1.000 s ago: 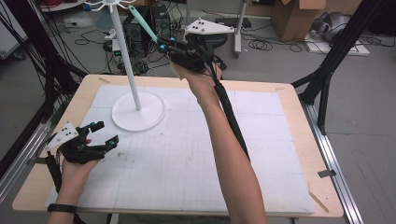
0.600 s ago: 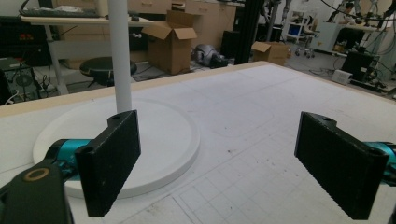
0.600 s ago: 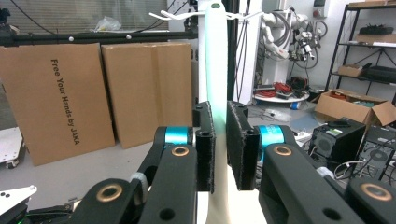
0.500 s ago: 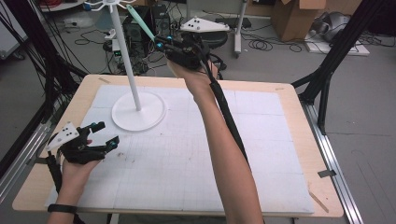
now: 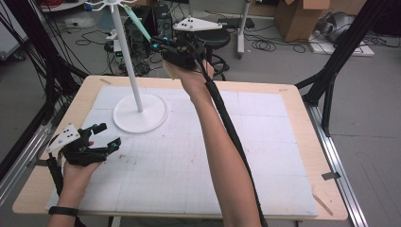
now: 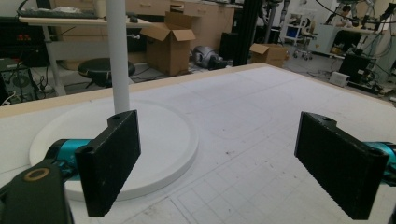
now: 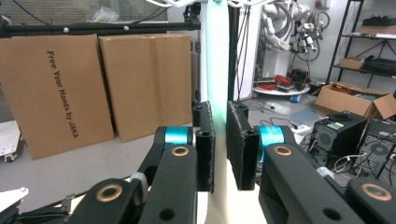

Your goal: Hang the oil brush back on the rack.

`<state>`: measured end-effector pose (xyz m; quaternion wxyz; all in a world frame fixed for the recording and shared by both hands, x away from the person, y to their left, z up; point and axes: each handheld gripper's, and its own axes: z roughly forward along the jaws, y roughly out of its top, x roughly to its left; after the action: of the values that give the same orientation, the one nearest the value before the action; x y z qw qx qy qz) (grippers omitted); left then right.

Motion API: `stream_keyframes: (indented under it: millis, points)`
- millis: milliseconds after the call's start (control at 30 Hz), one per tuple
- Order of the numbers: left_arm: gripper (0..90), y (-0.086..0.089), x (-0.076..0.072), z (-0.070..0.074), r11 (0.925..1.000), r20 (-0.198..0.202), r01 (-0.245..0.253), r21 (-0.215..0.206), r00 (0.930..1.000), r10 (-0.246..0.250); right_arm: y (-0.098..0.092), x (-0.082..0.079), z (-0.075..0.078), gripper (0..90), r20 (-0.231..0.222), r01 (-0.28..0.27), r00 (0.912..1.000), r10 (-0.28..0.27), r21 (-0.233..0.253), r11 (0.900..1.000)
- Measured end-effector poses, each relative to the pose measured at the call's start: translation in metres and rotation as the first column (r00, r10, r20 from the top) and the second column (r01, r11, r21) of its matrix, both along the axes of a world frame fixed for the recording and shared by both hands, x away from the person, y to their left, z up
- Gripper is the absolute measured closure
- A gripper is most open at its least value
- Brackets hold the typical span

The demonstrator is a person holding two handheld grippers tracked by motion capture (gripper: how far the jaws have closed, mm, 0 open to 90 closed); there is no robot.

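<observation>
right gripper (image 7: 218, 144) jaws are pinched on a thin pale green strip (image 7: 215, 70), pads pressed to it from both sides w/ the strip running straight up between them toward the white hooked top of the stand (image 7: 187, 3). in the high view the same right gripper (image 5: 158, 45) is held up beyond the far table edge, its tips at the lower end of the green strip (image 5: 136, 21), which slants up-left to the stand's top ring (image 5: 106, 4); grey three-cornered plate sits on top of the gripper, cable trails back along the raised forearm. left gripper (image 6: 217, 168) jaws are spread wide apart, nothing between them, just the gridded white mat (image 6: 261, 116) showing thru the gap. in the high view the left gripper (image 5: 106, 137) is low over the mat near the table's (image 5: 302, 118) left-front corner, held in the left hand (image 5: 78, 165), black band on that wrist. stand's white pole (image 5: 126, 56) rises from a round white base (image 5: 142, 113) on the mat's far-left part, near the left gripper but apart from it; base and pole (image 6: 116, 51) also sit just behind the left jaw in the left gripper view. readable text: cardboard sheet (image 7: 51, 88) in the right gripper view says "Free Your Hands by JAKA", printed sideways. more cardboard boxes, cables, a black stool on the floor behind.
</observation>
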<state>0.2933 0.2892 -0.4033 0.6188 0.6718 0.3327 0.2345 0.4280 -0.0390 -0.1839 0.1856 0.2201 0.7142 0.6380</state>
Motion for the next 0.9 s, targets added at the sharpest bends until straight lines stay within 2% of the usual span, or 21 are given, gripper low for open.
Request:
stream_keyframes:
  millis: [400, 533, 633, 667, 867, 900]
  points:
    - [15.0, -0.001, 0.000, 0.000, 1.0000, 0.000, 0.000, -0.004, 1.0000, 0.000, 0.014, 0.007, -0.007, 82.2, -0.019, 0.003, 0.9998, -0.004, -0.027, 1.000]
    - [14.9, 0.000, 0.000, 0.000, 1.0000, 0.002, 0.007, -0.005, 1.0000, -0.007, 0.019, 0.009, -0.011, 81.5, -0.026, -0.002, 0.9997, 0.000, -0.048, 0.999]
    - [14.9, -0.001, 0.000, 0.000, 0.9999, 0.010, 0.011, -0.012, 0.9999, -0.011, 0.023, 0.008, -0.012, 79.8, -0.013, 0.009, 0.9999, -0.010, -0.074, 0.997]
    - [14.9, -0.001, 0.000, 0.000, 0.9998, 0.009, 0.012, -0.012, 0.9999, -0.012, 0.025, 0.007, -0.013, 72.0, -0.002, 0.005, 1.0000, -0.006, -0.088, 0.996]
    - [14.9, -0.001, 0.000, 0.000, 0.9999, 0.009, 0.012, -0.012, 0.9999, -0.012, 0.022, 0.006, -0.013, 61.9, -0.012, 0.009, 0.9999, -0.010, -0.094, 0.996]
    - [14.9, -0.001, 0.000, 0.000, 0.9999, 0.008, 0.012, -0.011, 0.9999, -0.012, 0.017, 0.005, -0.014, 56.6, -0.019, 0.000, 0.9998, -0.002, -0.099, 0.995]
